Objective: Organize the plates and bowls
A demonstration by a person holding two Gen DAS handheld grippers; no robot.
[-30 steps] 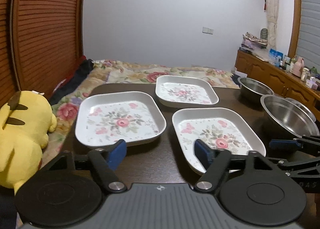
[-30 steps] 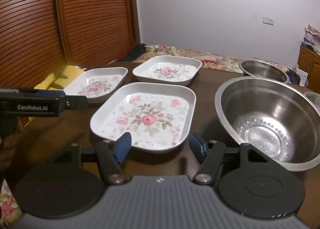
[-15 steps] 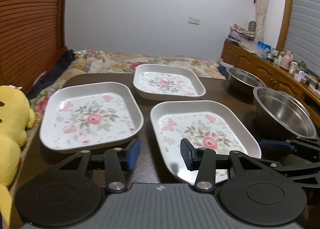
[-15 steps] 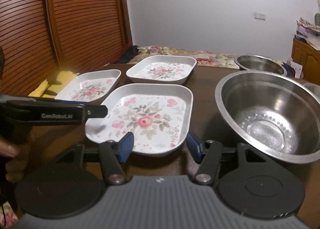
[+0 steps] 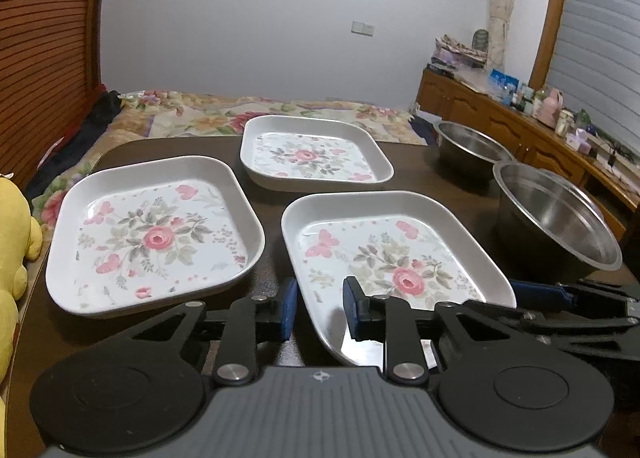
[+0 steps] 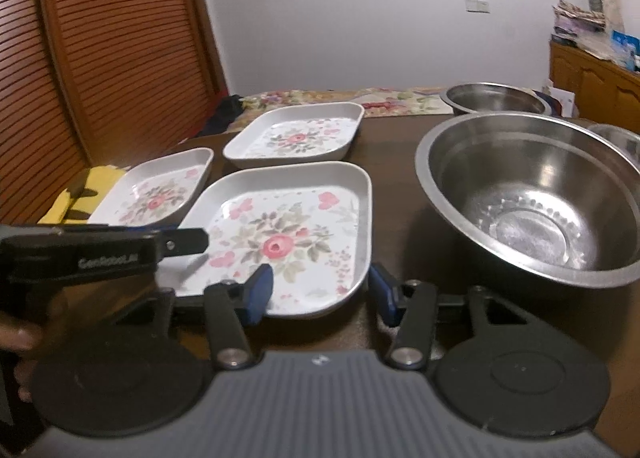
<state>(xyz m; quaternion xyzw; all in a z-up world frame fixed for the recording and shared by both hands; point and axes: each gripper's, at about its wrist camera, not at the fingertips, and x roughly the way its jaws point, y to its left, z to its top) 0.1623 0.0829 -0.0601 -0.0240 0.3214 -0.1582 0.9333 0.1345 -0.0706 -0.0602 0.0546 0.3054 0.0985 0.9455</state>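
Left gripper (image 5: 318, 308) is sitting at bottom centre of the left wrist view, blue pads narrowed to a small gap straddling the near left corner rim of the nearest white square floral plate (image 5: 394, 258); whether the pads are actually pinching the rim cannot be told. Nothing is lifted. Right gripper (image 6: 322, 292) is at bottom centre of the right wrist view, pads set wider, bracketing that same plate's near edge (image 6: 288, 234) with clear space either side; it is gripping nothing. Judged: both tools are addressing one plate, the left one being further committed to the rim.

Key relation: the plate is lying directly ahead of both grippers, flat on the dark brown wooden table (image 5: 424, 166), one corner pointing toward the left gripper. The rim is entering the left tool's gap edge-on, so a pinch-and-lift looks the likely next step.

Moving up-frame in the left wrist view: second white floral plate (image 5: 154, 234) is lying at centre left, just beside the first, apart from it. Large stainless steel bowl (image 5: 556, 214) is standing at right. Third floral plate (image 5: 312, 156) is lying at upper centre. Smaller steel bowl (image 5: 470, 148) is standing at upper right. All plates are unstacked; task is judged barely begun.
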